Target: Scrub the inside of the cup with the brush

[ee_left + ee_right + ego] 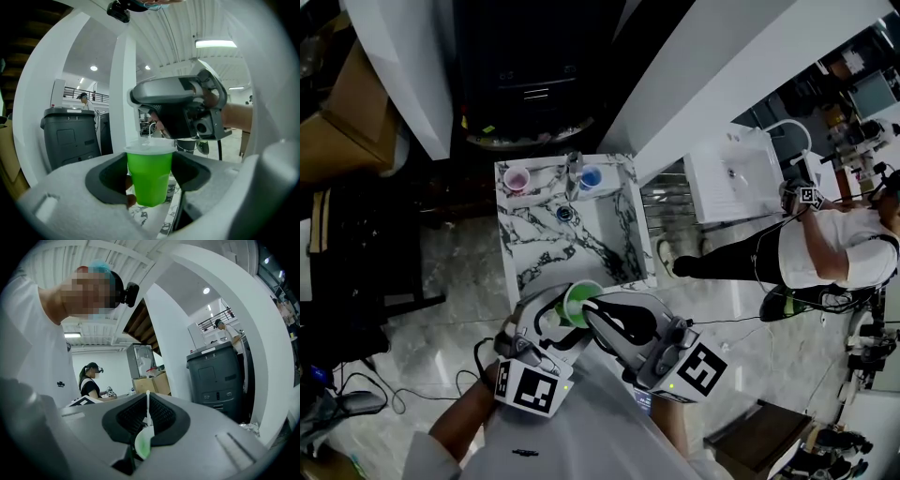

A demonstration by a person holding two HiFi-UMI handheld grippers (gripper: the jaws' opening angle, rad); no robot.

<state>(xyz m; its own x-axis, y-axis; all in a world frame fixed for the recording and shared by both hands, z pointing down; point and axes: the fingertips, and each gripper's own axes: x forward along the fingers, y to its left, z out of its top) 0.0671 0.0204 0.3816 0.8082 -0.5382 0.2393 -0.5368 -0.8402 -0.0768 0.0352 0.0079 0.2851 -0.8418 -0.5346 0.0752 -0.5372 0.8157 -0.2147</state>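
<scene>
Marble-patterned tabletop (525, 253) carries a pink cup (517, 180) and a blue cup (590, 177) at its far edge. The left gripper (151, 174) has its fingers closed on the green cup (578, 302), held upright over the near edge. The right gripper (146, 420) pinches the brush (144, 441), reaching to the cup's mouth. A dark bin (220, 380) behind bears a small 8.
</scene>
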